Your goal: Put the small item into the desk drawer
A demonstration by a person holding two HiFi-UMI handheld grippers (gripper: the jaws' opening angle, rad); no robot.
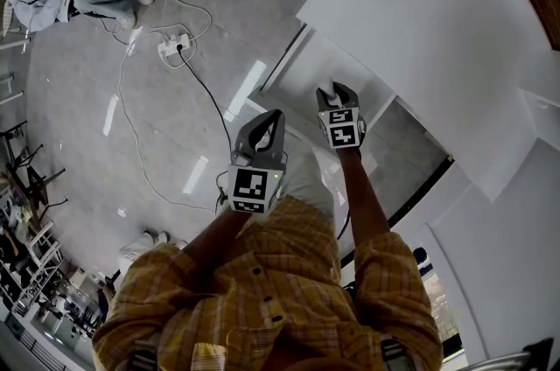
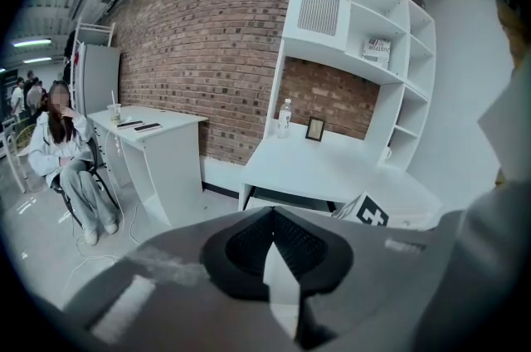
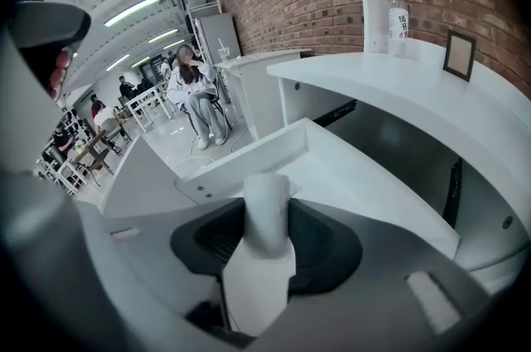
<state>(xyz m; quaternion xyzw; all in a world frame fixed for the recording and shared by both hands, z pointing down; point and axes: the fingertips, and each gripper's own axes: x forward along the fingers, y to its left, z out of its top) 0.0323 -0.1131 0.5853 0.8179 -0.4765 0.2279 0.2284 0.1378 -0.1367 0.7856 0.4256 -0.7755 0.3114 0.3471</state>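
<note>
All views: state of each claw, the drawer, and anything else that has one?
left claw: shut, empty
right claw: shut on the white roll
white roll: held upright between the jaws, above the drawer
desk drawer: pulled open, visible part of the inside bare
water bottle: upright
picture frame: standing
power strip: one black plug in
</note>
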